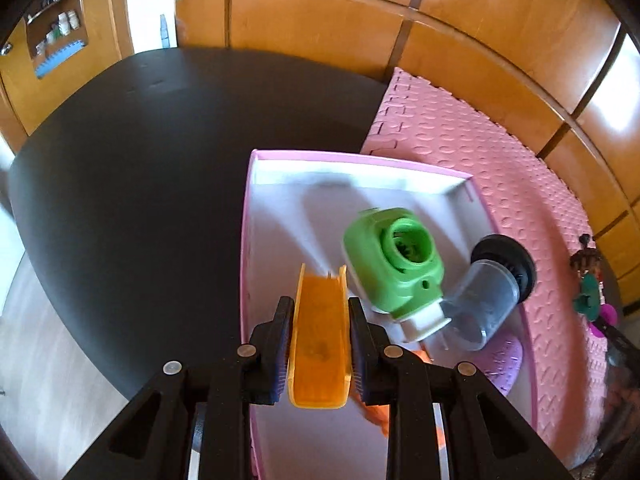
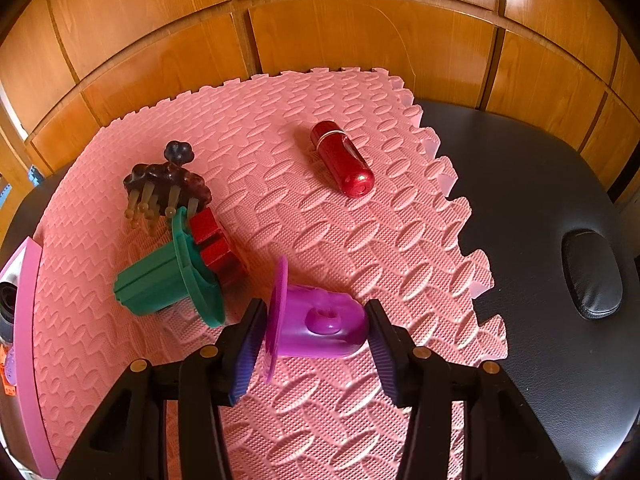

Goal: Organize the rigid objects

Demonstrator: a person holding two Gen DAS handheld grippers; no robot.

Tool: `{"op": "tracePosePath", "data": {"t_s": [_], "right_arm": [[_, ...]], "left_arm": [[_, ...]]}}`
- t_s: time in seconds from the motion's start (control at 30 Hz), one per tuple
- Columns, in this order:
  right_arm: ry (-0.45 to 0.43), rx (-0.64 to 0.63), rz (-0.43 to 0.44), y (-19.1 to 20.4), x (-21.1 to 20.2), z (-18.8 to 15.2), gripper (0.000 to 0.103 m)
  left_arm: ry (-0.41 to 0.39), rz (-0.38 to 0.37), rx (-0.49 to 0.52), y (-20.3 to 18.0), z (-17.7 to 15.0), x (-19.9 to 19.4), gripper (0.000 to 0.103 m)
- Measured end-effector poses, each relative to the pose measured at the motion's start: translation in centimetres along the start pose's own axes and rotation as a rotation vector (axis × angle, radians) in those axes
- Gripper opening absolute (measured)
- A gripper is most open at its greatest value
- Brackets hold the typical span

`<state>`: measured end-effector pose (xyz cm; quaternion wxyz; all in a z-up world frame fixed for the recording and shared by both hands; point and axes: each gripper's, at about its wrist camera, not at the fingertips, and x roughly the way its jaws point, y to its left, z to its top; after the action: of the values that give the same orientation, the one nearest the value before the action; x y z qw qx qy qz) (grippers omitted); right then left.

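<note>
My left gripper (image 1: 320, 316) is shut on a yellow-orange plastic channel piece (image 1: 319, 344) and holds it above the pink-rimmed white box (image 1: 280, 216). In the box lie a green toy camera (image 1: 394, 258), a clear cup with a black lid (image 1: 494, 288) and a purple piece (image 1: 508, 356). My right gripper (image 2: 316, 326) straddles a purple flanged toy (image 2: 316, 328) lying on the pink foam mat (image 2: 360, 240); its pads sit at both ends, and I cannot tell whether they press on it. A green flanged toy (image 2: 168, 280), red block (image 2: 214, 240), dark brush (image 2: 164, 184) and red cylinder (image 2: 344, 160) lie on the mat.
The mat and box rest on a black padded table (image 1: 140, 160) with a hole cushion (image 2: 592, 276) at the right. Wooden panel walls (image 2: 320, 20) stand close behind. A doll figure (image 1: 588, 280) lies on the mat right of the box.
</note>
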<state>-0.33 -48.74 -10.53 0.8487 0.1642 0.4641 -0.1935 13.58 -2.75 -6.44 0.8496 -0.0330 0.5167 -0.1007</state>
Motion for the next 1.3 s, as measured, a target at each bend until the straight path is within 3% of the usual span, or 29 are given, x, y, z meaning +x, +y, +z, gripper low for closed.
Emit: {"op": "tracePosePath", "data": {"t_s": [0.17,0.33,0.63,1.13,1.3], "right_arm": [[-0.001,-0.016,-0.012,0.1,0.0,0.0,0.051],[-0.006,-0.012,-0.016,0.2,-0.1,0.0,0.051],[-0.007,-0.006,-0.027,0.0,-0.4,-0.2,0.051],[-0.052,0.029,-0.024,-0.3,-2.0,-0.5,0.045],[-0.095,0.065,0.024,-0.5,-3.6,-0.1,0.045]], "left_arm": [[-0.028,-0.016,-0.007,0.3,-0.5,-1.2,0.029],[-0.116,0.012,0.02,0.0,-1.6,-4.2,0.036],[-0.196,0.071,0.096,-1.1,-4.0,-6.7,0.039],[-0.196,0.061,0.117,-1.6,-5.3,-7.1,0.039],[-0.205,0.067,0.118,-1.4,-5.3,-7.2,0.039]]}}
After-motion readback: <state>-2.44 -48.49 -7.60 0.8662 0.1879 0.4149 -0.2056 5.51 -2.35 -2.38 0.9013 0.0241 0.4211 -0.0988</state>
